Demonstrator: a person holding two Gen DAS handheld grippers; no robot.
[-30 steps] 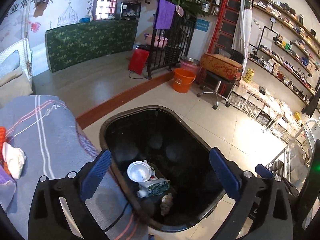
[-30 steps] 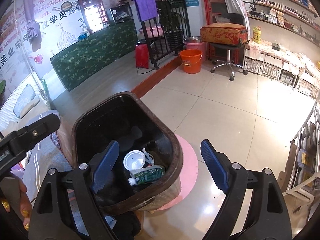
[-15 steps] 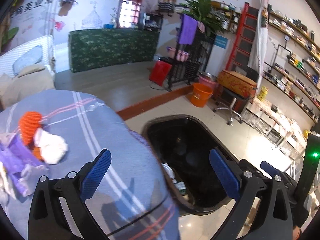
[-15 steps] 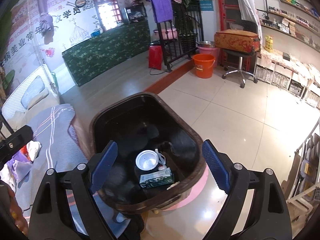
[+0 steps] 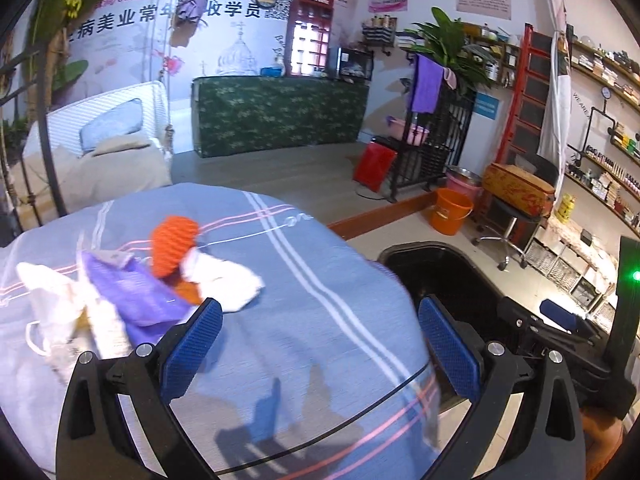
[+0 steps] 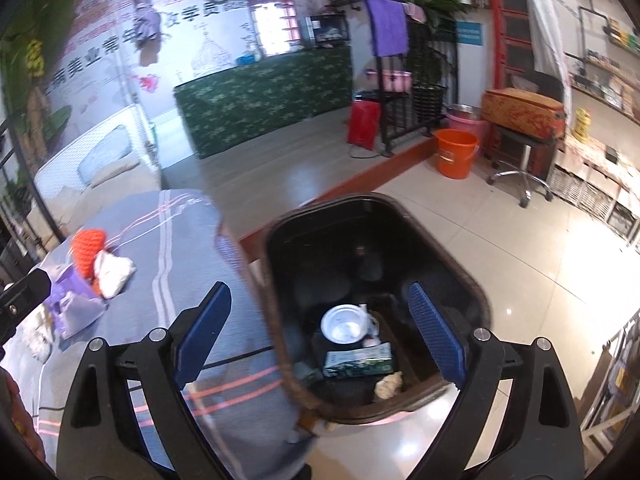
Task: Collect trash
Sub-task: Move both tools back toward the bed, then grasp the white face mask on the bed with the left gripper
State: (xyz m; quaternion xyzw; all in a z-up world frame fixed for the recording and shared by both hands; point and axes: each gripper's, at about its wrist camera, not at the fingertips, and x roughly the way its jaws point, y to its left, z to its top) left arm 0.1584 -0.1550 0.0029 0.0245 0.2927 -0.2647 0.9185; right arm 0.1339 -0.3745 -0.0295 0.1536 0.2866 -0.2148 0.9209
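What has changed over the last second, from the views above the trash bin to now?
Both grippers swung left, away from the trash bin toward the striped cloth where the litter pile lies. The left gripper stayed open and empty; the right gripper has just been opening a little further, with nothing between its jaws. The cup and green carton in the bin stayed put.

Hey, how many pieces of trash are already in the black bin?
3 visible: a round white lid, a green carton just in front of it, and a crumpled wad by the near wall. More may be hidden.
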